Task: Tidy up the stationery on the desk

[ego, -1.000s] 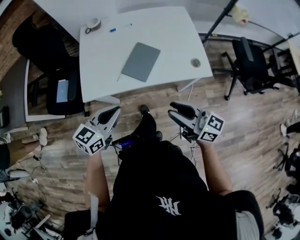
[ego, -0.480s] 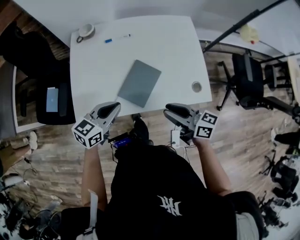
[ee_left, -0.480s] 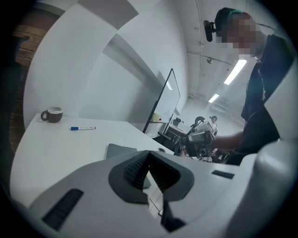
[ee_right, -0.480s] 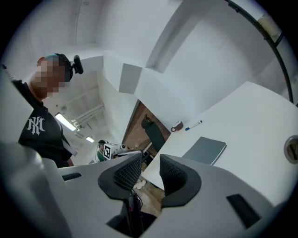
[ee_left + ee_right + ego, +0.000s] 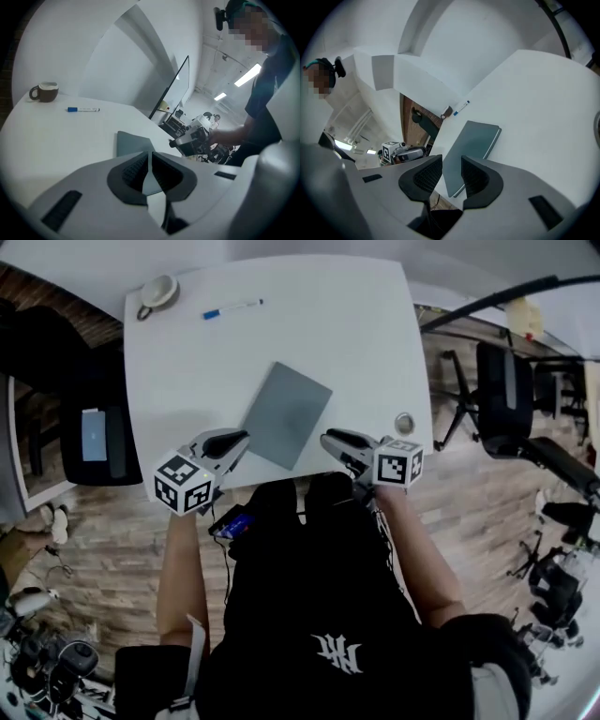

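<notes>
Left gripper point(image 5: 236, 438): jaws pressed together, nothing between, over the near edge of the desk point(image 5: 356, 343) | right gripper point(image 5: 330, 438): jaws parted, empty, over the near edge toward the right corner | grey notebook point(image 5: 286, 414): flat by the near edge, between both grippers | pen point(image 5: 232, 307): near the far edge | mug point(image 5: 157, 292): far left corner

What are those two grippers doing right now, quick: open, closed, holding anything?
Left gripper: closed, holding nothing.
Right gripper: open, holding nothing.
</notes>
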